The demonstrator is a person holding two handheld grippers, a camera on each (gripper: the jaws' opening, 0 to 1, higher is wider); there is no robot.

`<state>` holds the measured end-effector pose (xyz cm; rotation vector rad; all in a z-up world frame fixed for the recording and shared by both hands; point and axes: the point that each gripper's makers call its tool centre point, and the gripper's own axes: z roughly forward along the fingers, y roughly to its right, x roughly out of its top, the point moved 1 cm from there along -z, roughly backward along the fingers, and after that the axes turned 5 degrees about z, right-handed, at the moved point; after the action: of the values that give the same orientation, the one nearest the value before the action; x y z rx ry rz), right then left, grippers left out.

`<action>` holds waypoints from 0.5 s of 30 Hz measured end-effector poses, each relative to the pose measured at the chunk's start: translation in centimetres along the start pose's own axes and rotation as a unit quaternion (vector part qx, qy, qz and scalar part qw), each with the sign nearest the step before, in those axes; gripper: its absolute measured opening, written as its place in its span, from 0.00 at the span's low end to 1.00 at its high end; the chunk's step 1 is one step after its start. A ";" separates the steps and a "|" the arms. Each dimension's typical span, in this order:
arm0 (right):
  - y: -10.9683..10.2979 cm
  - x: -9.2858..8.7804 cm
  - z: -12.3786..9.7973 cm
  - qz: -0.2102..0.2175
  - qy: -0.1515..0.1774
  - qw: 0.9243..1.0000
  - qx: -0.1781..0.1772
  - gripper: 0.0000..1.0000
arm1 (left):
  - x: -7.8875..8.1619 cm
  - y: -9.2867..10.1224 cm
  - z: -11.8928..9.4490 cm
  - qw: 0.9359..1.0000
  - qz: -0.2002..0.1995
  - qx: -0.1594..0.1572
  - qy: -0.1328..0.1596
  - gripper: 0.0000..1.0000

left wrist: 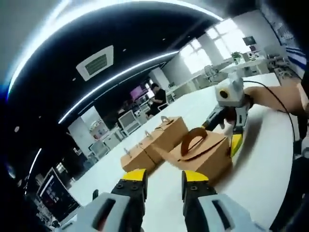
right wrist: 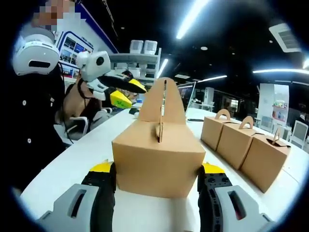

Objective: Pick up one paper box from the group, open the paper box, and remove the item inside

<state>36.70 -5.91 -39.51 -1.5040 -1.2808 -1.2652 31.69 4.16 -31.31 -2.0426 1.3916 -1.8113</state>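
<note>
A brown paper box (right wrist: 159, 150) with an upright handle flap stands on the white table (right wrist: 72, 164), held between the jaws of my right gripper (right wrist: 157, 172), which is shut on its sides. In the left gripper view the same box (left wrist: 203, 153) lies just ahead, with the right gripper (left wrist: 226, 131) clamped across its far end. My left gripper (left wrist: 164, 178) hovers open a short way in front of the box with nothing between its yellow-tipped fingers. It also shows raised above the table as the left gripper (right wrist: 124, 92) in the right gripper view.
Three more handled paper boxes (right wrist: 239, 140) stand in a row to the right on the table; they appear as the box row (left wrist: 159, 137) behind the held one. A person in dark clothes (right wrist: 29, 111) stands at the table's edge. Office desks and chairs fill the background.
</note>
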 end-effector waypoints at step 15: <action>-0.2 0.0 0.0 -0.005 -0.003 1.000 0.003 0.68 | 1.5 -2.0 5.1 1.000 -0.001 0.017 -0.001 0.23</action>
<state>36.48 -5.87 -39.54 -1.4996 -1.2972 -1.2620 36.90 1.91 -30.57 -2.0299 1.3501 -1.8186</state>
